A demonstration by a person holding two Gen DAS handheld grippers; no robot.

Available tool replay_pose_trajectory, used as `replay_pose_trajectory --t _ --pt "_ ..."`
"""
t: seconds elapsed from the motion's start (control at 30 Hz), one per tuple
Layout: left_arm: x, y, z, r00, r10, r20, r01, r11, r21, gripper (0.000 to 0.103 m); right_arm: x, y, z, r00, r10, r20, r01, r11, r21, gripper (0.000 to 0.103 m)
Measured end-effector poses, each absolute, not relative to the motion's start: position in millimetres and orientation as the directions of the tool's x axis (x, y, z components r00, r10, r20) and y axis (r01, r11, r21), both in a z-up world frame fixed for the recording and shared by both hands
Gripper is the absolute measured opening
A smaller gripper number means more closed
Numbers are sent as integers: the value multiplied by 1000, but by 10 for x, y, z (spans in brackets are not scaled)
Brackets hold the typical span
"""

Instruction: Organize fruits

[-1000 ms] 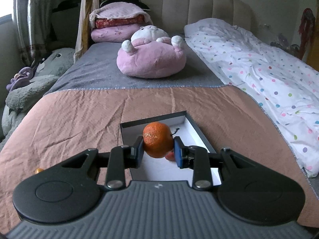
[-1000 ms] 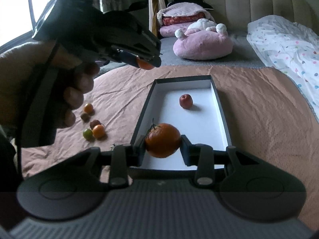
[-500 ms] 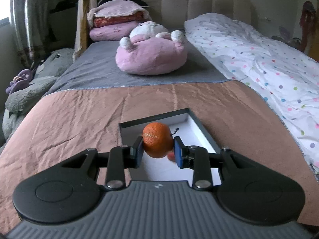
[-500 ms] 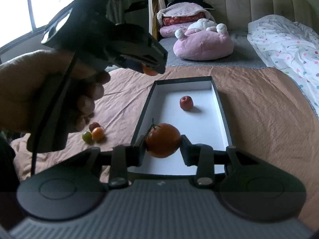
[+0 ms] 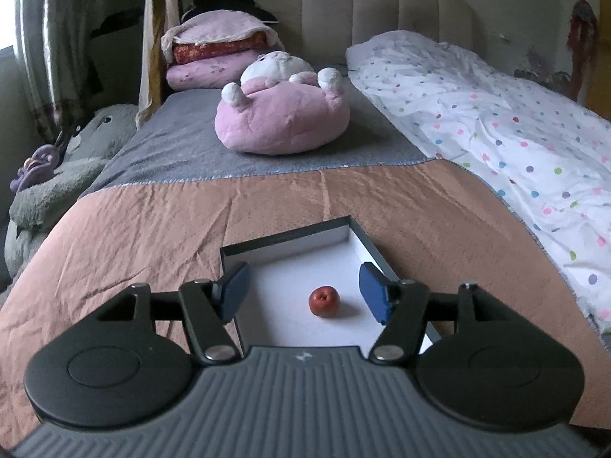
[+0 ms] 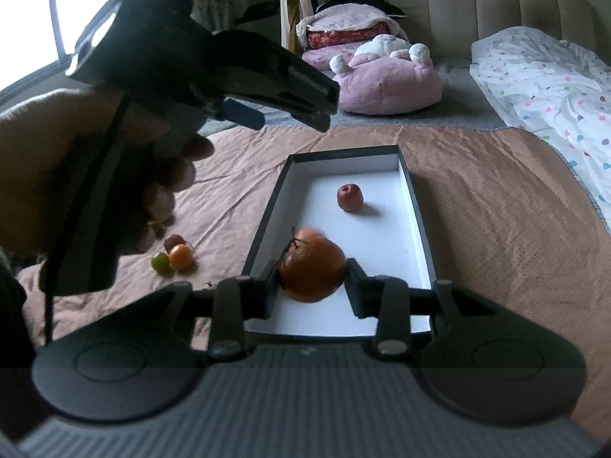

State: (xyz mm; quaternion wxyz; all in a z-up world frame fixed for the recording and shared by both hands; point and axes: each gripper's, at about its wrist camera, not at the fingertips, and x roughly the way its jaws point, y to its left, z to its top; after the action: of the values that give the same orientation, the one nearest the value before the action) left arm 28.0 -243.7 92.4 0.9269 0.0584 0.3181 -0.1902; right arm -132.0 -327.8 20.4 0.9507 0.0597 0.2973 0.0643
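Two grippers hang over a long box [image 6: 414, 206] with dark walls and a white floor, which lies on the brown bedspread [image 6: 496, 198] of a bed. The left gripper [image 5: 303, 292] has its blue pads [image 5: 372, 292] spread wide apart with nothing between them; through the gap a small red fruit [image 5: 324, 301] shows on the white floor of the box, toward its far end. From the right wrist camera the left gripper [image 6: 244, 112] appears high at the left, held in a hand [image 6: 76, 168] above the bedspread. The right gripper [image 6: 311, 280] is closed on a large orange [image 6: 311, 269] with a short dark stem, held above the near end of the box. Just behind that orange a blurred orange shape [image 6: 311, 233] shows over the box floor; what it is cannot be told. The red fruit [image 6: 349, 197] sits further up the box, well apart from the orange. Left of the box, on the bedspread, three small fruits lie touching: a green one [image 6: 160, 262], an orange one [image 6: 180, 257] and a dark red one [image 6: 173, 242]. A pink plush toy [image 5: 282, 114] rests on the grey blanket [image 5: 179, 152] beyond.
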Motion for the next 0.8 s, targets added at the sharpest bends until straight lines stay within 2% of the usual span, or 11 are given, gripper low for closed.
replay_pose_trajectory --t 0.17,0.8 --pt "185 -2326 1083 748 -286 -599 361 933 5 77 -1314 -3294 231 821 151 -551 -83 986 147 39" --pt "-346 -1568 1470 823 -193 -534 243 970 24 81 -1424 -3076 430 837 154 -525 -115 988 106 39"
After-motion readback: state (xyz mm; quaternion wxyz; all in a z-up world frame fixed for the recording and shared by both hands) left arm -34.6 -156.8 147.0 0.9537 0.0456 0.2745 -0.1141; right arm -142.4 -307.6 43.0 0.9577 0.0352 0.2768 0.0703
